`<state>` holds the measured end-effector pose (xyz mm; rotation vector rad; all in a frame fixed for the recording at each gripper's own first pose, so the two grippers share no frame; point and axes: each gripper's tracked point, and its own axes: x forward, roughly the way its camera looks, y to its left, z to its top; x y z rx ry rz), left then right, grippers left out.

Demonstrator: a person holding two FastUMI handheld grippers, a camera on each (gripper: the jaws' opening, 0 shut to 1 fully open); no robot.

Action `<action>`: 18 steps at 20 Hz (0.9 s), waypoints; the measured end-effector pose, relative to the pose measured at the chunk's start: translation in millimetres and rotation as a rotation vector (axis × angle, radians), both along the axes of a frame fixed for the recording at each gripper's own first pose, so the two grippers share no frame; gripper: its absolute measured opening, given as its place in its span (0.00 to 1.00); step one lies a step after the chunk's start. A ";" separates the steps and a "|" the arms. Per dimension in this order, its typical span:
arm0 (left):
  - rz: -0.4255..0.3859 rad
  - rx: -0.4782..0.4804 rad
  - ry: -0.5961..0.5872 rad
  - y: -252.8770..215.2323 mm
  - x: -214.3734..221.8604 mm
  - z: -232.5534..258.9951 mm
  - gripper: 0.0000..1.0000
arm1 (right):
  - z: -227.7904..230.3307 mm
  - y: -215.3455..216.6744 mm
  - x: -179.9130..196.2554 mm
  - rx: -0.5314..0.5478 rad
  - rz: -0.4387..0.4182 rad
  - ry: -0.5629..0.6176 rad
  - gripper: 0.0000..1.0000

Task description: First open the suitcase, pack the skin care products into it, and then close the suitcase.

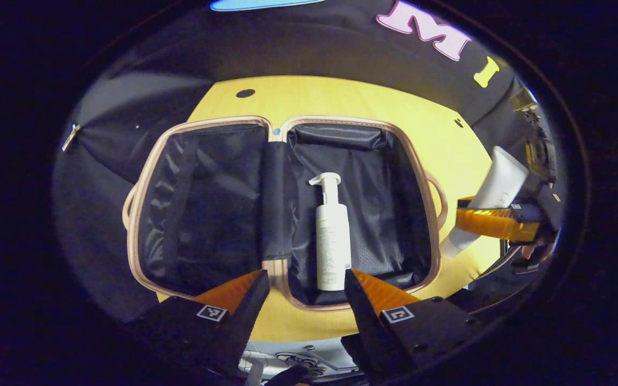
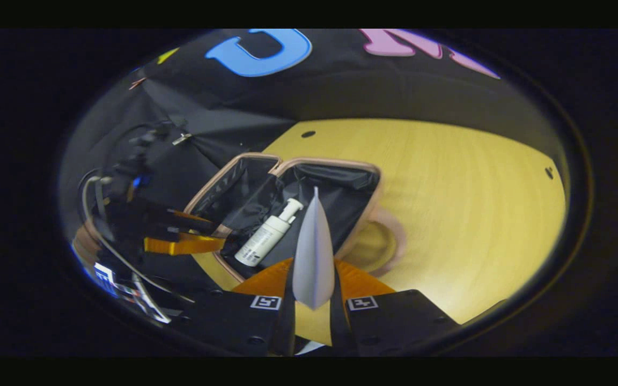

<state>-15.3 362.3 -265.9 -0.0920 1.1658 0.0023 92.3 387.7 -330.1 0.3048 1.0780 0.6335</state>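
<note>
Right tool [image 2: 313, 292] pinches a white tube [image 2: 313, 252], tip aimed ahead into the open suitcase [image 2: 365, 201] — ready for packing beside the pump bottle [image 2: 266, 241]; left tool [image 1: 303, 292] spread, empty.

A pale yellow wooden table [image 1: 341, 102] with small dark round holes [image 1: 245, 93] near its far edge stands in a dim booth, brightly lit on its top, with black cloth [image 2: 341, 91] hanging in folds as the wall behind and beside it.
</note>
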 end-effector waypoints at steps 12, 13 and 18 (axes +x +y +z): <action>0.390 -0.051 -0.059 139.9 -83.1 12.4 0.90 | -97.8 60.6 -15.6 -0.217 -0.084 0.390 0.23; 0.415 -0.063 -0.072 147.5 -80.8 15.8 0.90 | -98.8 56.5 -16.6 -0.246 -0.101 0.406 0.25; 0.496 -0.094 -0.139 188.8 -54.8 22.7 0.90 | -76.1 58.8 -18.2 -0.233 -0.136 0.407 0.51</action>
